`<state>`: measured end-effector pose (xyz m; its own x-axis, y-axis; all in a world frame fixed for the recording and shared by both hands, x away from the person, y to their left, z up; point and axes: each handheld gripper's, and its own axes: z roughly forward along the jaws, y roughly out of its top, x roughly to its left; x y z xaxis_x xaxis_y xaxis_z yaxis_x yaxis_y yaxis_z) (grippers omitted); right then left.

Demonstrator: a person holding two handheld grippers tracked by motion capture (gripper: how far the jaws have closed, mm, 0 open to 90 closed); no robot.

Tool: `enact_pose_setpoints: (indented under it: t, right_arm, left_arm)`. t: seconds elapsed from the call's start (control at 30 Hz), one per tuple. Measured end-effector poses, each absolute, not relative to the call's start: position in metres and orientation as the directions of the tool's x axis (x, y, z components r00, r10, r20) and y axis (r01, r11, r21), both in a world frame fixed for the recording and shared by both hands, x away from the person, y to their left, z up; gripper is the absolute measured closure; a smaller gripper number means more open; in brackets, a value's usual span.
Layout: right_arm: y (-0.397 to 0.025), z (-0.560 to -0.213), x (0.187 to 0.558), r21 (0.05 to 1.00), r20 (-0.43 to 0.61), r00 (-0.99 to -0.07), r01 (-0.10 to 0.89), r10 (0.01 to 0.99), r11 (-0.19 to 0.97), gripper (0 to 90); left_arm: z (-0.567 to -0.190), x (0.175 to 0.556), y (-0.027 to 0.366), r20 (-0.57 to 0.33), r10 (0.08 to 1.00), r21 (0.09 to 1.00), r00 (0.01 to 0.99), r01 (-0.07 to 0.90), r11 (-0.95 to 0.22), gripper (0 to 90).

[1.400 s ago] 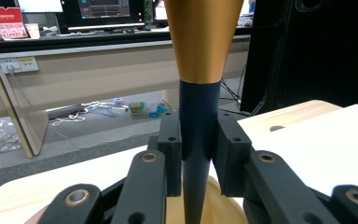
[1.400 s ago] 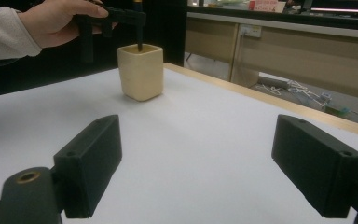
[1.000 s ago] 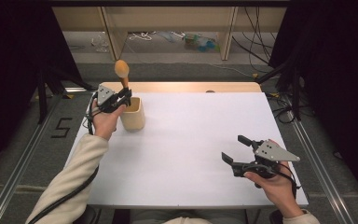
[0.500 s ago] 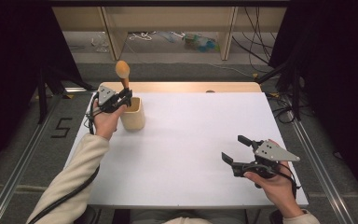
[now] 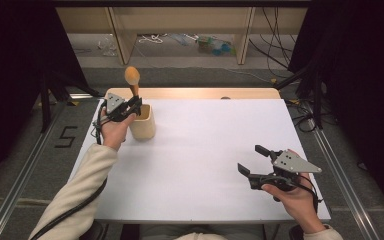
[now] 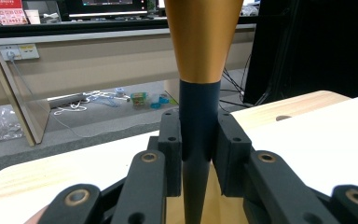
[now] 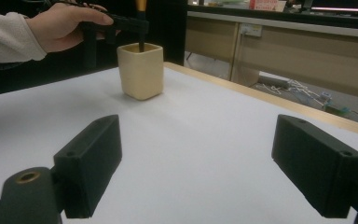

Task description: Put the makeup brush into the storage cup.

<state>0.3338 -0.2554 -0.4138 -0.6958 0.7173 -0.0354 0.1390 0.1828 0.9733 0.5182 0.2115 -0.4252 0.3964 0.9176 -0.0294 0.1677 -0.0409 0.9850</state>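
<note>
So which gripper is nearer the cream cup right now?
Left. The left gripper hangs just above the cup, shut on the spoon that reaches into it; the right gripper sits open, far across the table.

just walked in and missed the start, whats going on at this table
A person holds a gripper in each hand at a white table. The left gripper is shut on the dark handle of a wooden spoon, held upright with its lower end inside a cream cup near the far left corner. The right gripper rests open near the front right, holding nothing.
</note>
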Motion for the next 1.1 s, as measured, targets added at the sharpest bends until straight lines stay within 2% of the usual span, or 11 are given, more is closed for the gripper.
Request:
enact_pose_setpoints:
  t: [1.0, 1.1]
  right_arm:
    - [-0.2551, -0.414, 0.334, 0.973, -0.033, -0.698, 0.142, 0.716, 0.183, 16.8]
    - [-0.2539, -0.4144, 0.3327, 0.971, -0.01, -0.697, 0.164, 0.717, 0.174, 16.8]
  left_arm:
    - [-0.4317, 0.5194, 0.2115, -0.038, 0.919, 0.981, 0.391, 0.188, -0.04, 74.5]
    - [-0.433, 0.5198, 0.2113, -0.042, 0.92, 0.981, 0.39, 0.191, -0.036, 74.5]
